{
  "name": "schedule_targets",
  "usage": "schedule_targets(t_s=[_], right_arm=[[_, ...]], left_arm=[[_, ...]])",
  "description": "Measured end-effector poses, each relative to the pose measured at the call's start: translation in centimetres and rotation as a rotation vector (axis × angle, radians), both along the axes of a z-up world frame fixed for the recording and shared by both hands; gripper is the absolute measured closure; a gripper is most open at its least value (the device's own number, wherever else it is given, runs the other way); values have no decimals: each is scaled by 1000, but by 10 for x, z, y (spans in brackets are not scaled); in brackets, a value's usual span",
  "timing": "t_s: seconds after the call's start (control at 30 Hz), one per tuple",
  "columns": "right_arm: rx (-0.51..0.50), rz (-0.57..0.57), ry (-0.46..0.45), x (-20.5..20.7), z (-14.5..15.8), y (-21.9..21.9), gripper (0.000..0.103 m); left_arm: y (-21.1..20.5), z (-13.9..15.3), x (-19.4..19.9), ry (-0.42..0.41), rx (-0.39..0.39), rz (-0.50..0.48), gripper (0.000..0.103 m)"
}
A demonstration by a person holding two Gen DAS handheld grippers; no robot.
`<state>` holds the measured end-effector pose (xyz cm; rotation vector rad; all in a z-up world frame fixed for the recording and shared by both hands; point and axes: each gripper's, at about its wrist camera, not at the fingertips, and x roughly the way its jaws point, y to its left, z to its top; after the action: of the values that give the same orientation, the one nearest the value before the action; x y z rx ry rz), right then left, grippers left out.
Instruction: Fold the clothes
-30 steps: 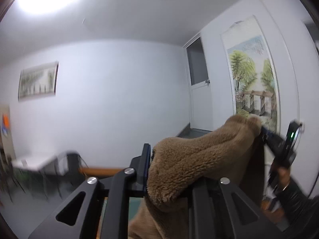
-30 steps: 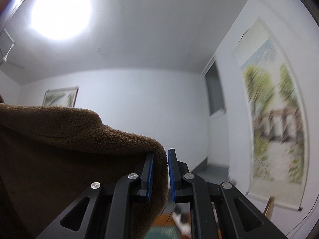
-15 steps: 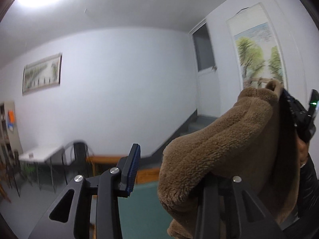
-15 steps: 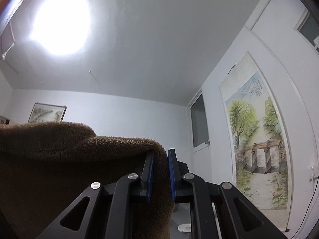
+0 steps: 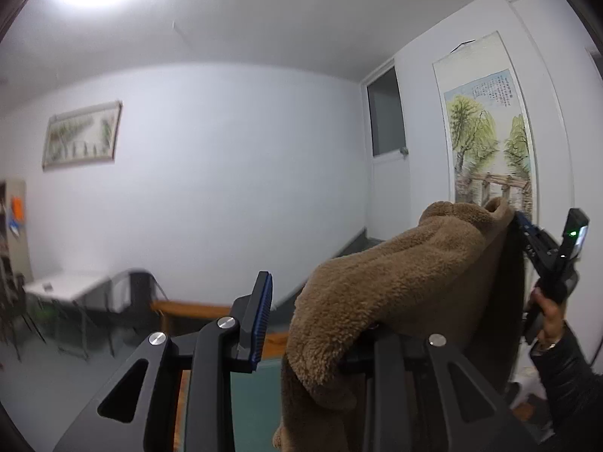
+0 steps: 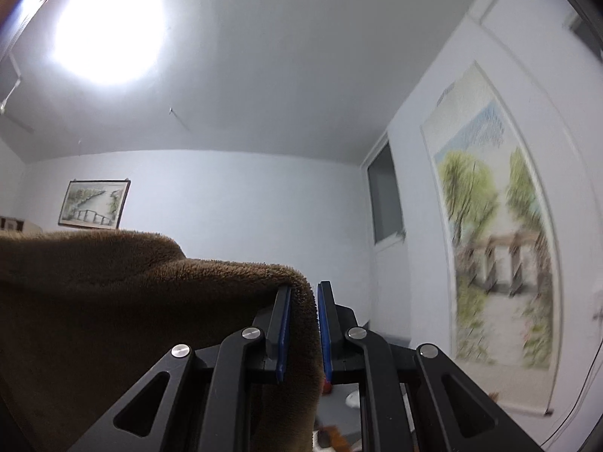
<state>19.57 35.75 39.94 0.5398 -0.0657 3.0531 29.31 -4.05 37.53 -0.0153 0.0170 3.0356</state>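
Fingers point(image 6: 284, 324) of your right gripper point(image 6: 303, 333) are clamped on a top edge of the brown fleece garment point(image 6: 113, 301), held up near the hanging scroll painting point(image 6: 497, 233). Your left gripper point(image 5: 312, 324) stands with fingers point(image 5: 260, 316) apart, the garment draped over its right finger, whose pad is hidden. From there the fleece rises toward the scroll, where the right gripper pinches it.
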Motion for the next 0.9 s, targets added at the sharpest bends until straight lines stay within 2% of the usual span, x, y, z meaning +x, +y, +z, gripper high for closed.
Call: schedule_targets(t_s=[0.2,0.33,0.53,0.7,0.83,0.9], right_arm=[[10,-17,73,24,14,1,89],[26,-23,93,31,17,2,88],[30,-44,127,42,18,6,88],[61,-83,109,31,7,-1,88],[78,-74,18,-4,-9,-10,88],[86,-67,-46,-31,-20,-15,88]], left_arm=[[-2,23,28,105,-7,0,71],[-8,25,32,112,7,-3,71],[-1,27,34,117,-36,22,69],[-7,6,3,14,-18,21,68],[-12,-11,-24,-73,-1,19,68],[-17,-27,-50,-138,2,19,68]])
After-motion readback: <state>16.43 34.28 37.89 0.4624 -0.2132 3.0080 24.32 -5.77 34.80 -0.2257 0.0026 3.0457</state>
